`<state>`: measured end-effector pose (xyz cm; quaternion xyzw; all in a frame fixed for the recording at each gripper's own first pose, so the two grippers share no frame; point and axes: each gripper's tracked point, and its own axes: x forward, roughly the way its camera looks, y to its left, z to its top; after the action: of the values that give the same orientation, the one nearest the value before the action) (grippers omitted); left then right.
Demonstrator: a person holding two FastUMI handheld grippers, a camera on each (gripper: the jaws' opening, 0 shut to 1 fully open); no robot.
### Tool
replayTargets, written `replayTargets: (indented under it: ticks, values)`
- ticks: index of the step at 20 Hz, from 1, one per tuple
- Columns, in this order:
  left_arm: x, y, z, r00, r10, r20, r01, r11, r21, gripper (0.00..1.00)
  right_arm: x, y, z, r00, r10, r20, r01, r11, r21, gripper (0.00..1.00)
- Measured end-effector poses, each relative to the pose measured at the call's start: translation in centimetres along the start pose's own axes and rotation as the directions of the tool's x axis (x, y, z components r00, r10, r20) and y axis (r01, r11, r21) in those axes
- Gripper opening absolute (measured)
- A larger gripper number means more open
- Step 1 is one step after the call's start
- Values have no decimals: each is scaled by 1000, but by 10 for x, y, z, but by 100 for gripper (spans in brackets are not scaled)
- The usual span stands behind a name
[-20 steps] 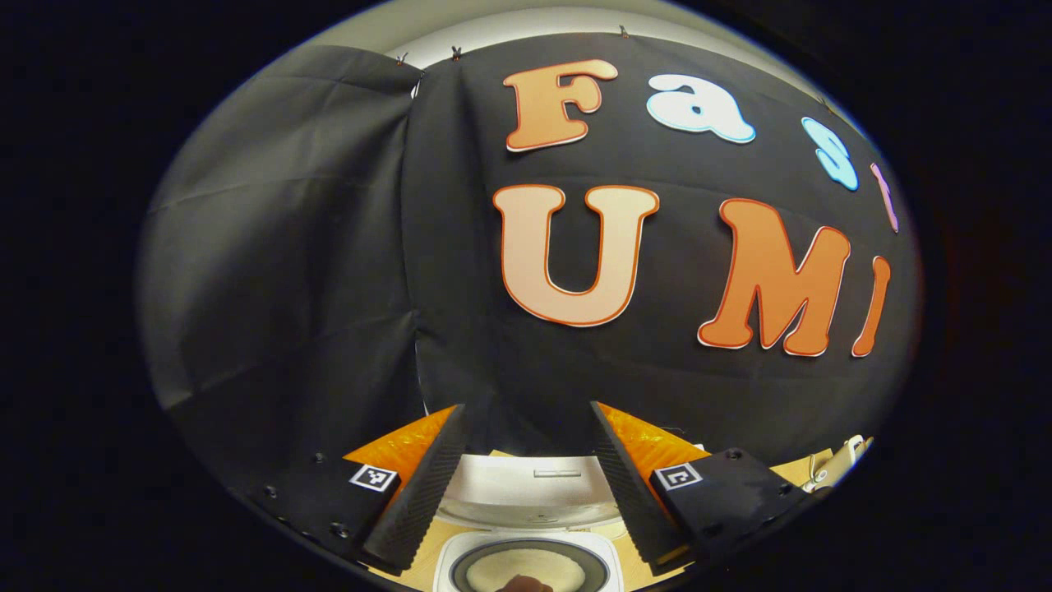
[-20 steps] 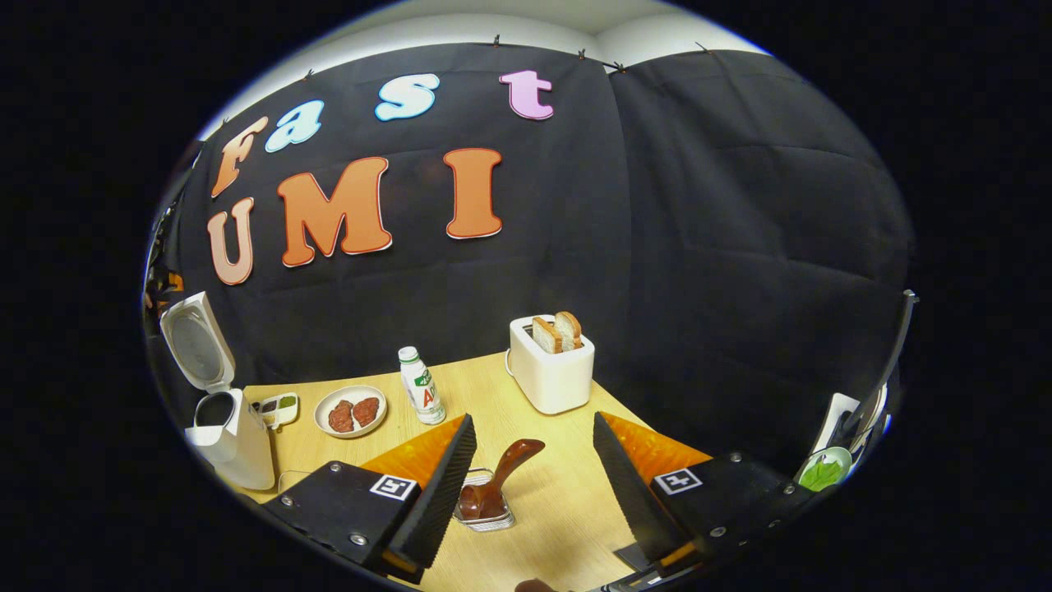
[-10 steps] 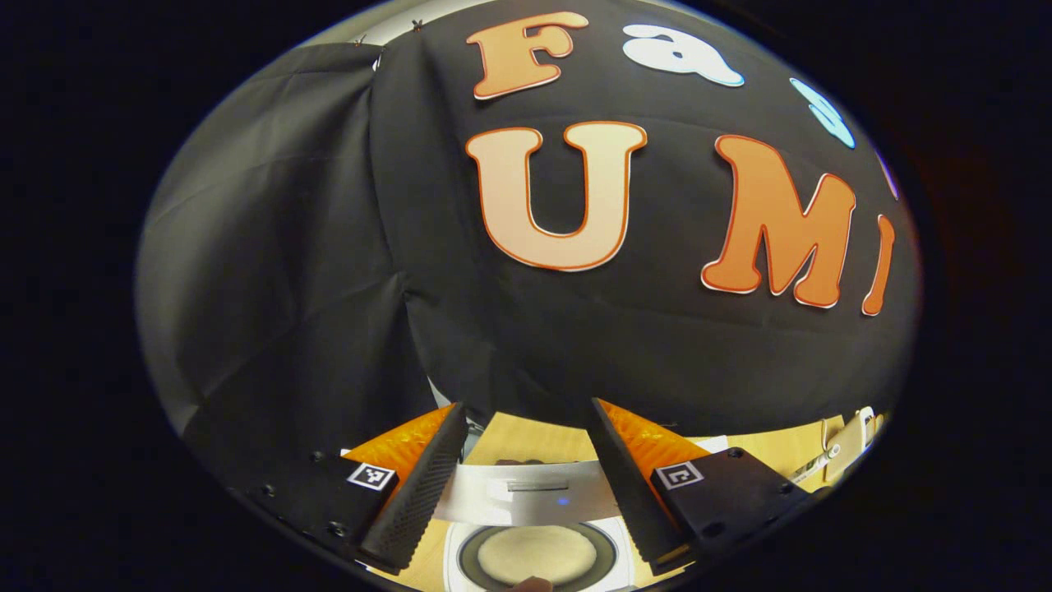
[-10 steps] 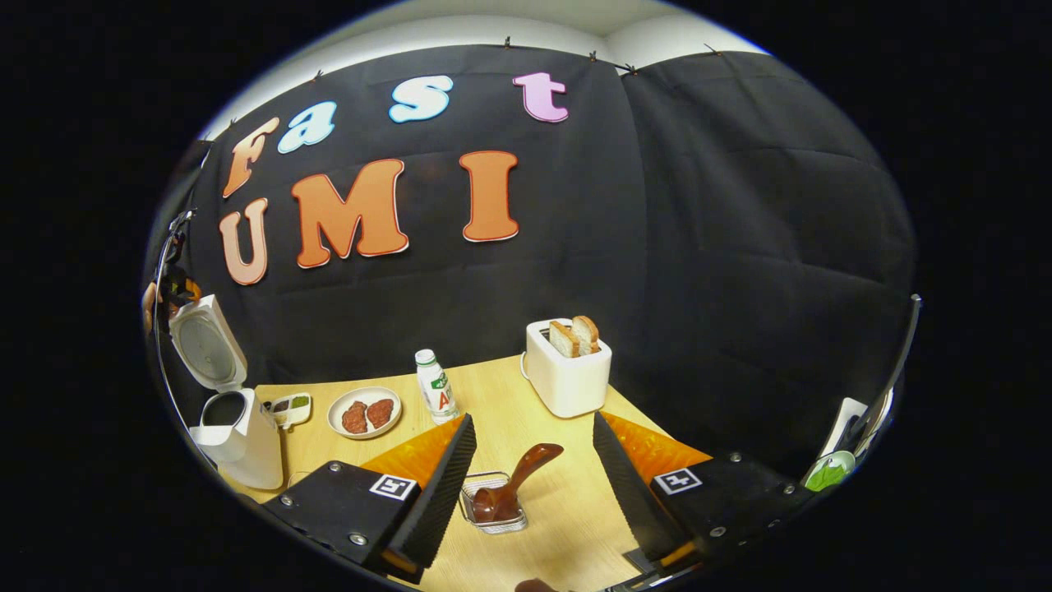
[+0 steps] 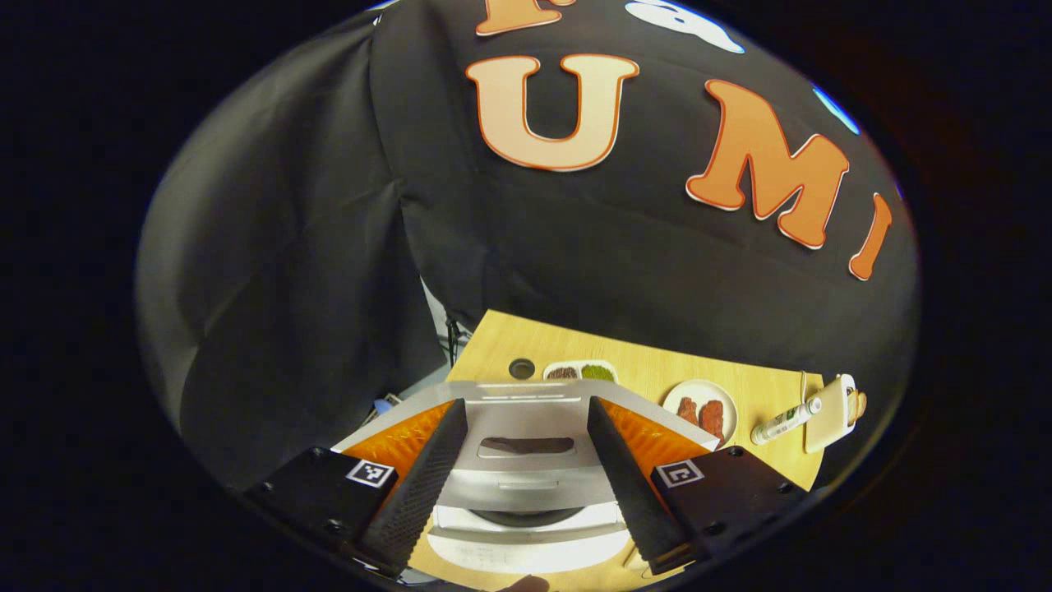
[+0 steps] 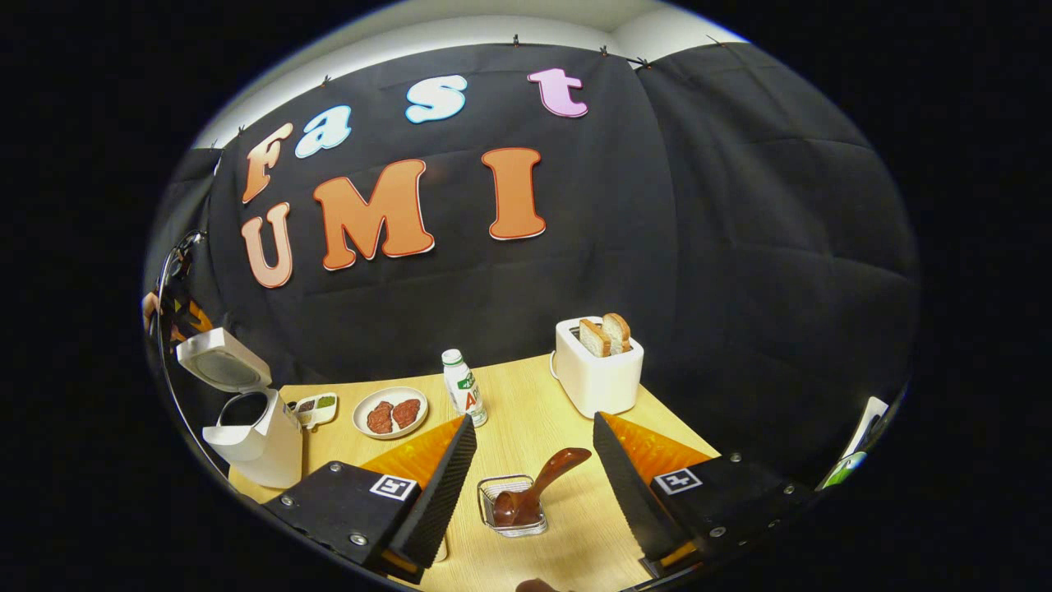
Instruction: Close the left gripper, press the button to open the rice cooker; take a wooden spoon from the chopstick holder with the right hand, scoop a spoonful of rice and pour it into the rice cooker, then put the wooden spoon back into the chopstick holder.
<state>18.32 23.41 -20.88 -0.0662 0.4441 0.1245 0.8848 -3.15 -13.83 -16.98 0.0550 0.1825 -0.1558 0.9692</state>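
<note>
— Starting nearest the right tool [image 6: 534, 473]: how did it stand?

— Released, its two fingers spread wide and touching nothing. Between them, lower on the counter [image 6: 567, 543], sat the small wire chopstick holder [image 6: 511, 503] with the wooden spoon [image 6: 538, 489] in it, bowl down in the basket and handle leaning up to the right.

— And beyond that?

— A small bottle [image 6: 463, 396] stood upright just past the left finger, with a plate [image 6: 391, 412] of two reddish pieces beside it and a small divided dish [image 6: 315, 406] further left. The white toaster [image 6: 597, 370] with two slices of bread stood toward the back right, near the wall. The rice cooker [image 6: 255, 427] was at the far left edge of the counter, its lid [image 6: 223, 363] raised but tilted partway over the pot.

— What about the left tool [image 5: 526, 477]?

— Also released, fingers apart and gripping nothing. It hung right over the rice cooker [image 5: 526, 543], and the grey lid [image 5: 526, 444] lay between the fingers. Whether either finger touched the lid, I could not tell.

— Anything past it?

— The counter [image 5: 509, 337] ran on to the wall, carrying the divided dish [image 5: 579, 372], then the plate [image 5: 700, 407], the bottle [image 5: 785, 421] and the toaster [image 5: 832, 401] off to the right.
</note>
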Motion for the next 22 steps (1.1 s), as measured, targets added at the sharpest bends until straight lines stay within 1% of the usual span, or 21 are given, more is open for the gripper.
replayTargets:
  ticks: [3, 5, 8, 10, 12, 14, 15, 16, 17, 18, 19, 20, 22]
  values:
    - [4, 0, -28, 999, 4, -53, -3, 1000, 18, 100, 1, 0, -3, 1000, 22, -8, -22, 1000, 2, 90]
    - [6, -1, -45, 996, 1, -93, 0, 1000, 5, 100, 0, 1, -6, 999, 35, -16, -35, 999, 2, 90]
    - [12, 1, -79, 984, 7, -176, -6, 1000, 7, 100, 2, 2, -7, 999, 50, -21, -50, 999, -2, 90]
    - [22, 0, -103, 972, 14, -236, -14, 1000, 5, 100, 2, 4, -10, 998, 60, -26, -60, 998, -7, 90]
    - [32, -2, -128, 952, 17, -305, -20, 1000, -7, 100, 2, 7, -10, 997, 70, -30, -70, 997, -11, 90]
    - [42, -6, -153, 924, 21, -382, -37, 999, -35, 100, 3, 8, -11, 997, 77, -31, -77, 997, -19, 90]
    - [49, -4, -144, 944, 31, -328, -43, 999, -29, 100, 2, 9, -9, 996, 81, -31, -81, 996, -24, 90]
    - [49, -6, -153, 930, 32, -366, -48, 998, -35, 100, 1, 10, -9, 996, 84, -32, -85, 996, -29, 90]
    - [42, -5, -141, 944, 36, -328, -50, 998, -35, 99, 1, 12, -10, 995, 89, -32, -90, 995, -32, 90]
    - [42, -6, -148, 936, 35, -349, -52, 998, -42, 100, 1, 12, -11, 995, 88, -36, -89, 995, -37, 90]
    - [41, -5, -144, 945, 35, -324, -51, 998, -38, 100, 1, 12, -12, 995, 92, -36, -93, 995, -40, 90]
    - [42, -5, -145, 947, 38, -320, -54, 998, -41, 100, 2, 12, -12, 995, 91, -37, -93, 995, -44, 90]
    - [43, -8, -145, 960, 37, -277, -56, 996, -63, 100, 1, 14, -13, 995, 97, -38, -98, 994, -46, 90]
